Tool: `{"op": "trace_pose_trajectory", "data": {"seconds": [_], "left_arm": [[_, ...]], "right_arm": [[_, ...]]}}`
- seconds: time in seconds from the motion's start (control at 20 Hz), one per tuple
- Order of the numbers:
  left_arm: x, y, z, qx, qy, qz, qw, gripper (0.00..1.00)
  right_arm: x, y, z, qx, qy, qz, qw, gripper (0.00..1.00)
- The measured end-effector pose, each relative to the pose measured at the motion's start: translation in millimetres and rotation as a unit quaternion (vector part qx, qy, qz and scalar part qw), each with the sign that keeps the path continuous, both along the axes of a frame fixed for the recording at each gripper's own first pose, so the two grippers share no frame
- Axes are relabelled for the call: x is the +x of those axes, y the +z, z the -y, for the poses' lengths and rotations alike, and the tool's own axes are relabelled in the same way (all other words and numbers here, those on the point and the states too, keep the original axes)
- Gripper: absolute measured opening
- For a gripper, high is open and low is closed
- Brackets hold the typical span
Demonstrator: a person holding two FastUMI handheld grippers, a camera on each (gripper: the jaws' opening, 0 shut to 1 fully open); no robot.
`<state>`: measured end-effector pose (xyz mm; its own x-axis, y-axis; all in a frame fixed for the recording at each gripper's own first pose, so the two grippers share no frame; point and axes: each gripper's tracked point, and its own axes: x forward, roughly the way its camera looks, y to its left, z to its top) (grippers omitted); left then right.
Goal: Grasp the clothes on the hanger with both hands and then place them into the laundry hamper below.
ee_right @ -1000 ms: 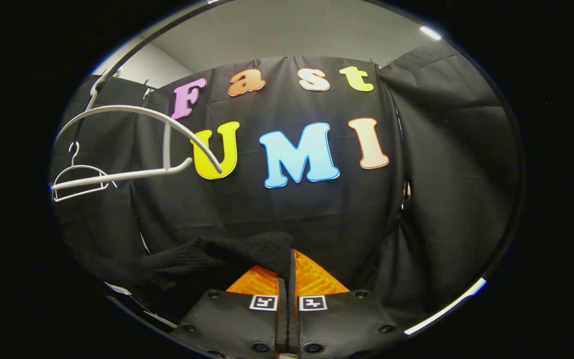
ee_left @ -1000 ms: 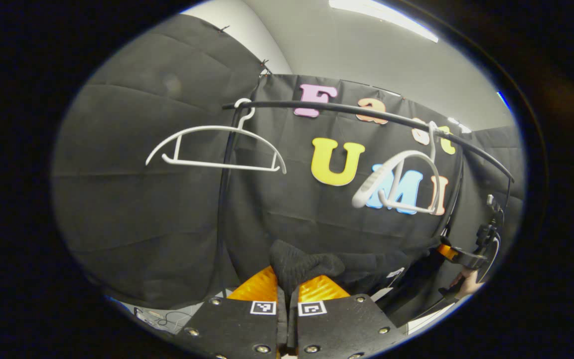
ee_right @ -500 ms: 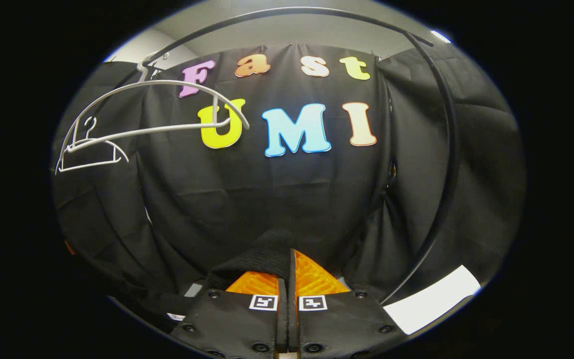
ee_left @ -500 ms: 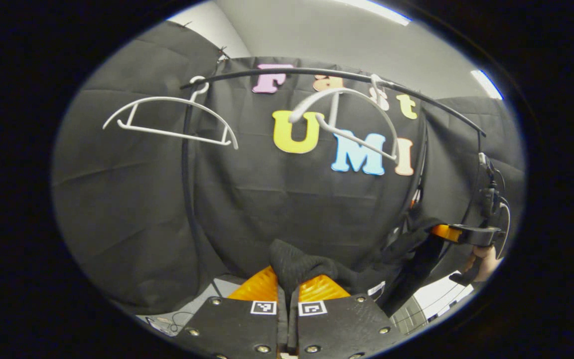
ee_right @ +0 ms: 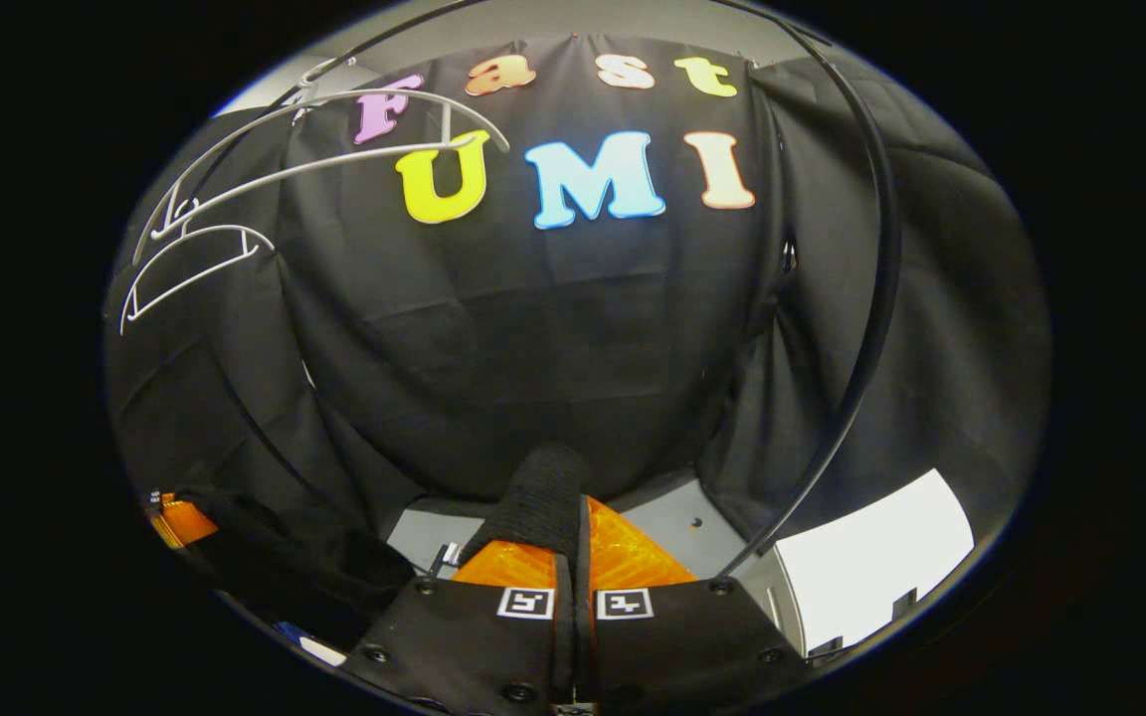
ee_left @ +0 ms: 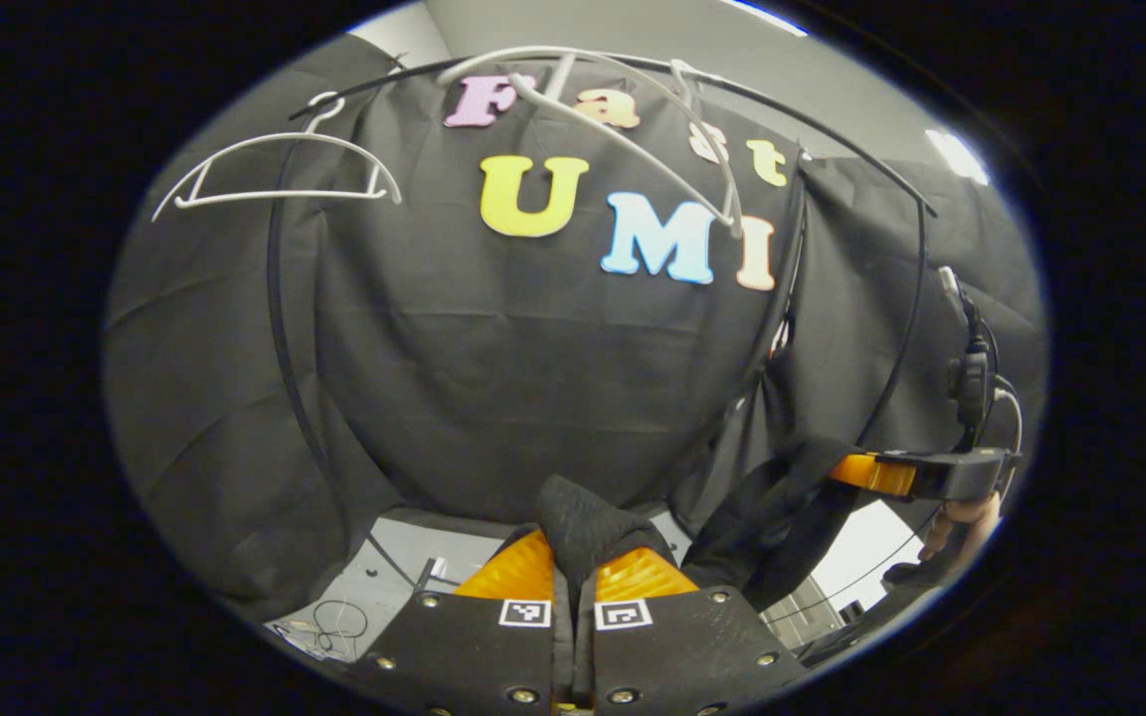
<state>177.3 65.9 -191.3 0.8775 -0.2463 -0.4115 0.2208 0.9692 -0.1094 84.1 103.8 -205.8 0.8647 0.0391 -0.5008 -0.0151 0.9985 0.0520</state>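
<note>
Both claws clamped on black garment point(ee_left: 583, 517): left claw point(ee_left: 573, 577) pinches one bunched end between its orange fingers, right claw point(ee_right: 573, 567) pinches the other; cloth sags between, well below two bare white hangers point(ee_left: 280, 174).

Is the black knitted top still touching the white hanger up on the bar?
Apart. In the left gripper view, the black knitted top is pinched low in the left gripper, while the bare white plastic hanger hangs far above on the black rail.
</note>
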Motion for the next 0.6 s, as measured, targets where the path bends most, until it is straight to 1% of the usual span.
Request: {"op": "trace_pose_trajectory", "data": {"seconds": [0.2,0.3,0.6], "left_arm": [[-4,-39,18,0.012,-0.003,-0.038,0.999,0.01],[-5,-43,17,0.017,0.001,-0.056,0.998,0.01],[-7,-93,30,0.028,0.005,-0.12,0.992,0.02]], "right_arm": [[-7,-38,-9,-0.004,0.022,-0.042,0.999,0.02],[-7,-58,-15,0.003,0.032,-0.067,0.997,0.02],[-13,-114,-26,-0.002,0.064,-0.136,0.989,0.02]]}}
